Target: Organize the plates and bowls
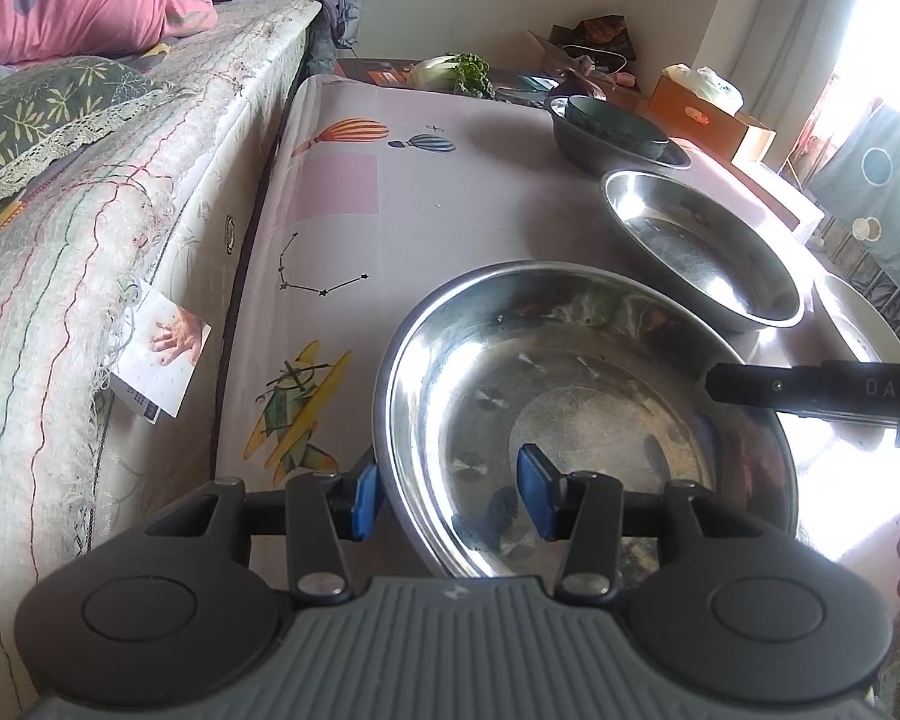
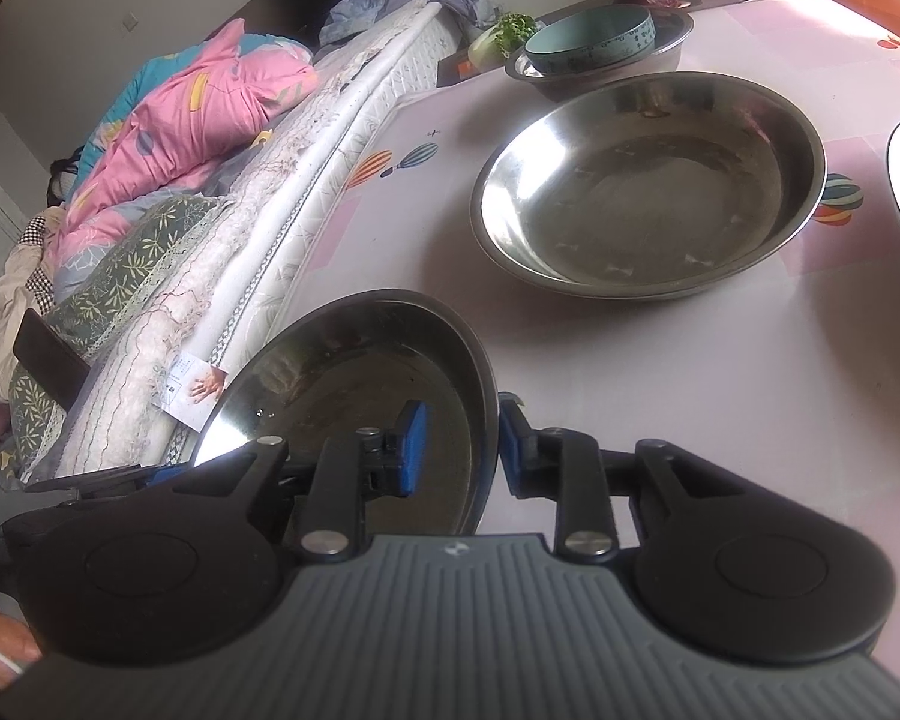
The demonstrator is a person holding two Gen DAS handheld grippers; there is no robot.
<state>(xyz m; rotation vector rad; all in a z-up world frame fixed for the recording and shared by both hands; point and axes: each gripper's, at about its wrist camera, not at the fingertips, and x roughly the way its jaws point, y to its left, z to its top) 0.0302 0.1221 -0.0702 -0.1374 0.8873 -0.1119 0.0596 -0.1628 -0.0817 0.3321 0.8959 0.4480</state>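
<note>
Item: near steel basin (image 1: 570,396), on table (image 1: 342,228) beside bed | left gripper (image 1: 450,495): jaws straddled rim, spread, not pinching | right gripper (image 2: 456,450): likewise | advice: both should clamp before lifting, keep level, nest into second basin (image 2: 648,186).

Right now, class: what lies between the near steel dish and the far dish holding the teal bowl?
A second empty steel dish lies between the near steel dish and the teal bowl, seen in the right wrist view.
</note>
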